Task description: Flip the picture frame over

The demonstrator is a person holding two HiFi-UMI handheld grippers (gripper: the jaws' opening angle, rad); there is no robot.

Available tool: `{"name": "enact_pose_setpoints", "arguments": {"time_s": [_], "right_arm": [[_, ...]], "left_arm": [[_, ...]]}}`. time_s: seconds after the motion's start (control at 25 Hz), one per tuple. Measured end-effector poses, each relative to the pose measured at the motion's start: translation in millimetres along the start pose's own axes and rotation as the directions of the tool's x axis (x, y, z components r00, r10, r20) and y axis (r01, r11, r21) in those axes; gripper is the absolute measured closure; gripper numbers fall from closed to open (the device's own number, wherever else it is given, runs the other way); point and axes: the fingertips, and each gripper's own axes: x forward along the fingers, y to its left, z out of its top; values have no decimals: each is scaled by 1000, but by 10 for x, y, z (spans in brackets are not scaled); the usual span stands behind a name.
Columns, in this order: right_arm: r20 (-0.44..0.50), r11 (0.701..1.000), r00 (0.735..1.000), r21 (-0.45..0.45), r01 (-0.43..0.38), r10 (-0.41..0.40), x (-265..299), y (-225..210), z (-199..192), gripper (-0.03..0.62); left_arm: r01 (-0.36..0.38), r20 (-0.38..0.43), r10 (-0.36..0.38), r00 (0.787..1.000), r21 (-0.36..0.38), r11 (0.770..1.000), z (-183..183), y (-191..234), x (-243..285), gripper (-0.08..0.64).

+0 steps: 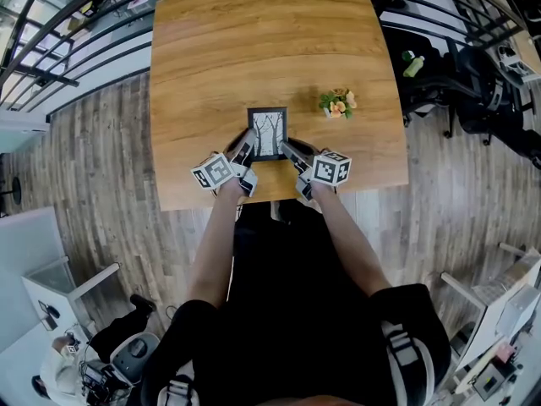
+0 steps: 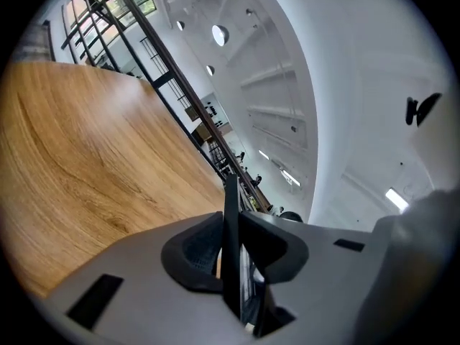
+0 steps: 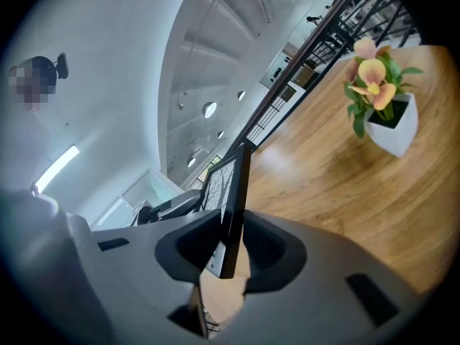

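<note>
A black picture frame (image 1: 268, 133) with a bare-tree print faces up over the near middle of the wooden table (image 1: 254, 49). My left gripper (image 1: 245, 154) is shut on its left side; in the left gripper view the frame's edge (image 2: 231, 228) stands clamped between the dark pads. My right gripper (image 1: 289, 152) grips the right side, and in the right gripper view the frame (image 3: 231, 200) sits edge-on between both pads. Whether the frame rests on the table or hangs just above it I cannot tell.
A small white pot of orange flowers (image 1: 338, 103) stands on the table to the right of the frame; it also shows in the right gripper view (image 3: 384, 99). Dark railings (image 1: 76, 41) and chairs (image 1: 473, 91) surround the table. The table's near edge (image 1: 279, 200) lies close to my hands.
</note>
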Motion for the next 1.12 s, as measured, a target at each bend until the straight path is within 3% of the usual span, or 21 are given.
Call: {"name": "enact_pose_setpoints", "arguments": {"time_s": [0.24,0.4,0.76,0.88,1.0,1.12], "right_arm": [[-30,999,998,12,53,-52,2,-153,-86,503],[-100,993,988,-28,115,-117,55,-264,-223,499],[-138,984,975,-37,173,-176,224,-430,-315,495],[-156,974,963,-94,207,-219,265,-497,-306,495],[-184,952,942,-179,247,-279,306,-580,-326,505],[-200,945,932,-190,266,-303,337,-632,-375,503]], "left_arm": [[-71,-88,81,993,114,991,-151,132,40,472],[-118,-146,146,979,186,975,-251,266,54,468],[-170,-192,216,957,230,958,-254,550,120,458],[-193,-215,252,944,262,946,-263,641,155,454],[-231,-251,310,917,299,926,-317,780,160,451],[-239,-269,321,908,297,925,-339,856,165,451]]}}
